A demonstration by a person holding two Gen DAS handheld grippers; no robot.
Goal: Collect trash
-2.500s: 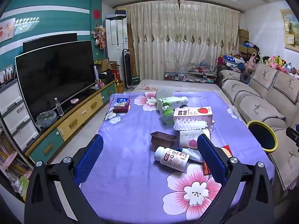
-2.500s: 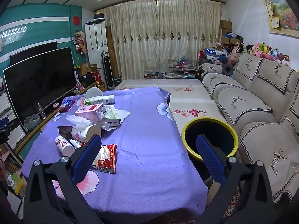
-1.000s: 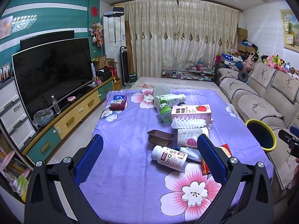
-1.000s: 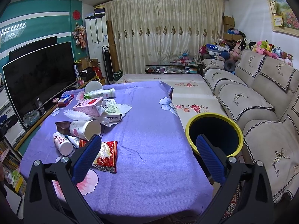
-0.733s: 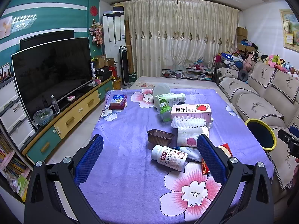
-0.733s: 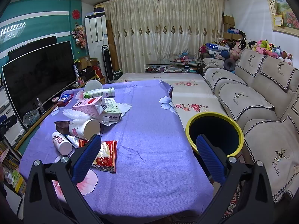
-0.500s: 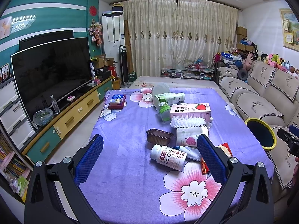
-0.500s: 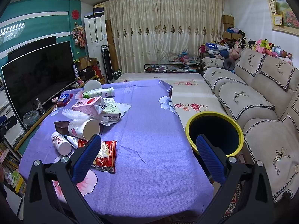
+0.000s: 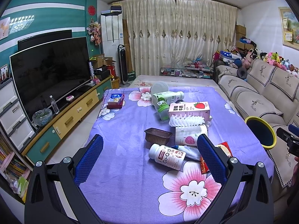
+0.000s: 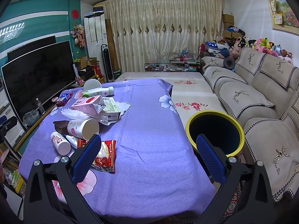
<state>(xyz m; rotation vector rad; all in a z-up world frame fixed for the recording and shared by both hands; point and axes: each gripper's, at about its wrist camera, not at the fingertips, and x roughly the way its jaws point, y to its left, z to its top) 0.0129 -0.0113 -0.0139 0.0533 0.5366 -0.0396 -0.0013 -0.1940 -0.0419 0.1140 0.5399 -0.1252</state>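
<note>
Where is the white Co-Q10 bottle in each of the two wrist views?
Left wrist view: the Co-Q10 bottle lies on its side at lower centre, label up.
Right wrist view: it lies at lower left, its flat end toward the camera.
Shared landmark: the brown plastic tray just beyond it.
</note>
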